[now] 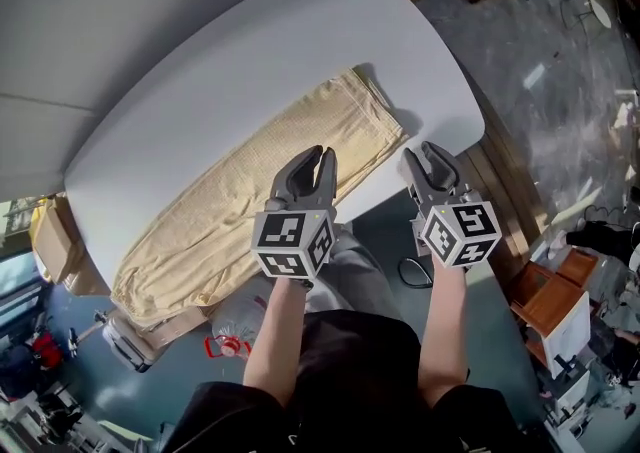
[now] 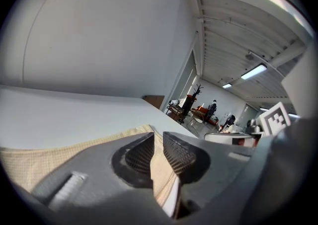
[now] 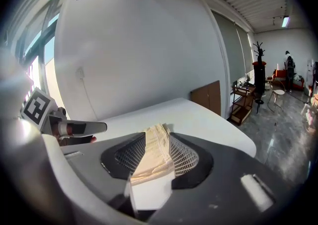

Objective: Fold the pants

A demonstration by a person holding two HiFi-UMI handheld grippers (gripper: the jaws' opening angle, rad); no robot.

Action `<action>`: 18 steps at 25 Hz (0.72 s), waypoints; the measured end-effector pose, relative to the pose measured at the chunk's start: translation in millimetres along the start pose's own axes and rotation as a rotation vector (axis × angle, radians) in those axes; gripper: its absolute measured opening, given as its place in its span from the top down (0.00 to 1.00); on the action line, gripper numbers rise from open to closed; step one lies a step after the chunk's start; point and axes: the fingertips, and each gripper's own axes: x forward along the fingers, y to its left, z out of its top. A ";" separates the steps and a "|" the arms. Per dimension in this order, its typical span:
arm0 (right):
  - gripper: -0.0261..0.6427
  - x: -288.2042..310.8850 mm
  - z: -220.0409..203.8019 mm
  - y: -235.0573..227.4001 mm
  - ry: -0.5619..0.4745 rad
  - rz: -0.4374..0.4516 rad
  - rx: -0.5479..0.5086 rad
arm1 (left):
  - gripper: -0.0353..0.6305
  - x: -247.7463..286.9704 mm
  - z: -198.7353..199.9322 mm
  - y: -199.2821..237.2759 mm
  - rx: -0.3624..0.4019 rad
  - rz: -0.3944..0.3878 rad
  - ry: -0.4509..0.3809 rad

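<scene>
**Both grippers released over the pants**

Tan pants [image 1: 270,191] lie flat along the near edge of the white counter [image 1: 250,61]. The left gripper [image 1: 322,154] hovers over them, jaws narrowly apart and empty. The right gripper [image 1: 421,151], jaws wider and empty, hangs at the counter's near edge.

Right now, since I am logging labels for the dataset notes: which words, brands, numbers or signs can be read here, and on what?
No readable text anywhere.
Left gripper and right gripper, marker cubes: black-and-white coded squares, no letters.
Cream textured pants: no label showing.
Clear plastic item with red print on the floor: too blurred to read.
</scene>
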 end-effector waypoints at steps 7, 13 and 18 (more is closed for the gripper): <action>0.63 43.8 -46.0 -31.4 0.156 -0.016 0.047 | 0.87 27.2 -20.8 12.5 -0.030 0.032 0.045; 0.62 69.5 -66.1 -43.5 0.245 -0.020 0.070 | 0.93 37.4 -25.1 26.9 -0.051 0.064 0.057; 0.62 78.4 -77.1 -47.1 0.297 -0.038 0.054 | 0.94 33.0 -25.0 35.1 -0.062 0.083 0.050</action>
